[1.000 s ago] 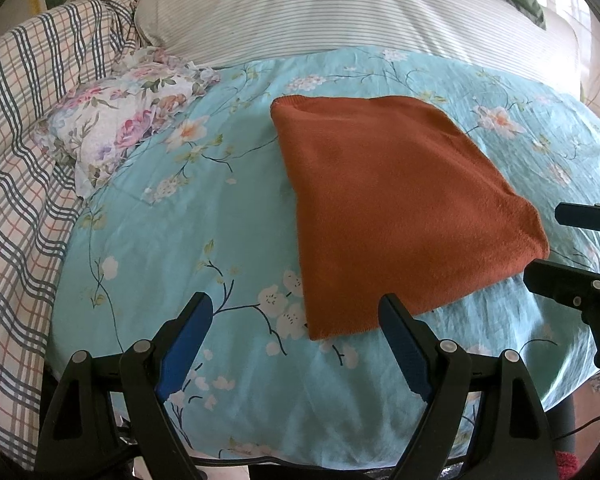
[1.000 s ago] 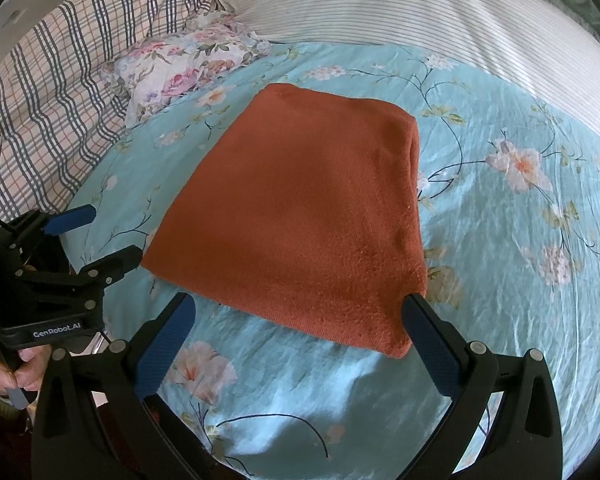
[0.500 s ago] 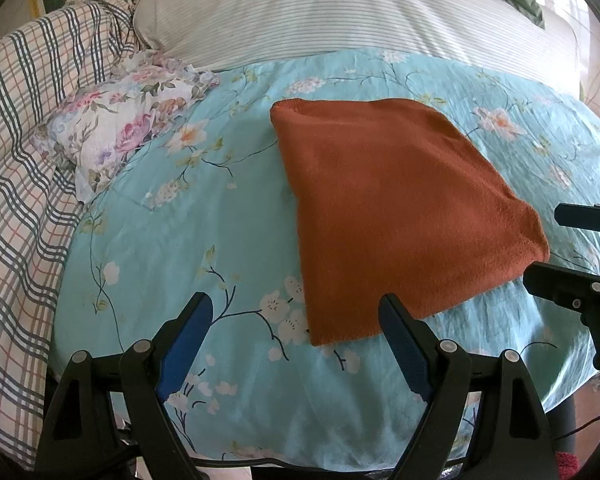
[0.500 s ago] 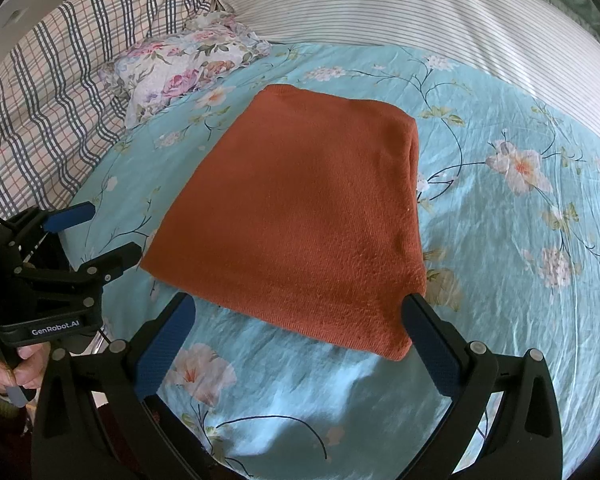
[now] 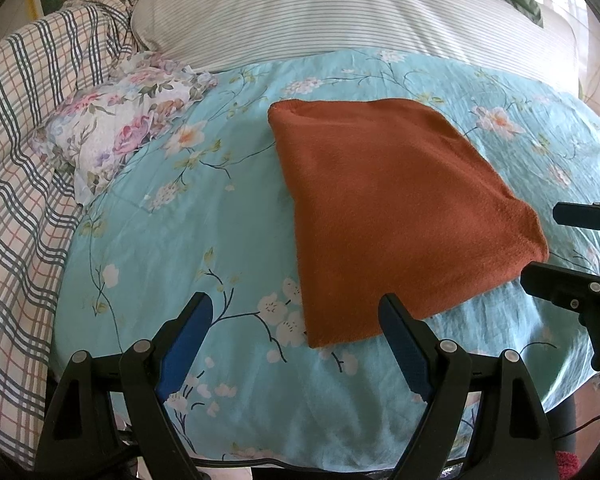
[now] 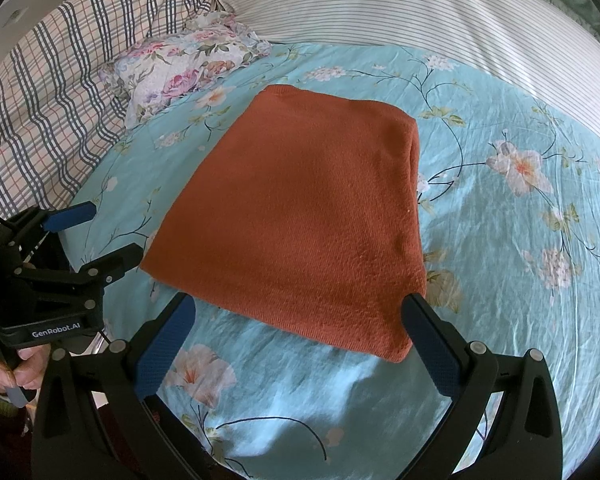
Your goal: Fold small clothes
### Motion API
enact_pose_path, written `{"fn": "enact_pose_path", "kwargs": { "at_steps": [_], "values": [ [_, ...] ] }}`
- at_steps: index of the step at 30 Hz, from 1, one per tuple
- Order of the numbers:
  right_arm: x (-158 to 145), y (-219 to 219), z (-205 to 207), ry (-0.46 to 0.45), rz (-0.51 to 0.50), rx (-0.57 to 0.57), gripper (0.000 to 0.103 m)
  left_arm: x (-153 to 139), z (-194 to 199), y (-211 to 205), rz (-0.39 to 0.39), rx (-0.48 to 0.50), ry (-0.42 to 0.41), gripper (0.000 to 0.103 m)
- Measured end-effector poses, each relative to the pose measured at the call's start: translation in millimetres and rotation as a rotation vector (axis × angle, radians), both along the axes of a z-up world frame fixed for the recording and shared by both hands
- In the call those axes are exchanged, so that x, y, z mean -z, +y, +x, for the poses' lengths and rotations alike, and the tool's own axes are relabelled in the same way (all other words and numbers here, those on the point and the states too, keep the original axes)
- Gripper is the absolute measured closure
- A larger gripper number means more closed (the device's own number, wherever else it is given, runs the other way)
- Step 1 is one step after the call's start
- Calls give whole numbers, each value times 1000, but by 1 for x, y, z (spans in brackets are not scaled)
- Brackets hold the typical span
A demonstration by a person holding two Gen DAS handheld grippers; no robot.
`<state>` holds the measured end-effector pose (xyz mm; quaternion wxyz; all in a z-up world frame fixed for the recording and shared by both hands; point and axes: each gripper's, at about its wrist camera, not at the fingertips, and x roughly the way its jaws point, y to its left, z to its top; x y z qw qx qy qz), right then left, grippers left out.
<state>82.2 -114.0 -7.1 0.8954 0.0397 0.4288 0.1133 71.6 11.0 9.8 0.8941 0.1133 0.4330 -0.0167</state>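
On the bed's near half, mid-width, the rust-orange knit garment (image 6: pixel 300 216) lies flat on the turquoise floral sheet (image 5: pixel 204 232), doubled into a tidy rectangle, fold running along its right side, layered edges showing there. Near edge sits close to the bed's front edge, probably so both claws reach it without leaning over. Left claw (image 5: pixel 296 344) hangs just short of the near-left corner of the garment, jaws spread wide, holding nothing. Right claw (image 6: pixel 300 344) sits likewise at the near-right corner, jaws apart, empty, straddling the near edge. Neither touches the fabric. I'd guess they're set up for a two-corner pinch for another fold. Floral pillow (image 5: pixel 116 120) and plaid blanket (image 5: pixel 24 160) are pushed to the bed's far-left corner, striped pillow (image 5: pixel 340 12) along the far edge
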Motion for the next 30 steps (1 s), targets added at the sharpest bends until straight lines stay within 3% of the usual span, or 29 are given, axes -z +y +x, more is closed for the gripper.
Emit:
{"fn": "enact_pose_path", "kwargs": {
  "at_steps": [30],
  "values": [
    [-6, -4, 11, -10, 3, 2, 0, -2, 6, -2, 4, 10, -12, 18]
  ]
}}
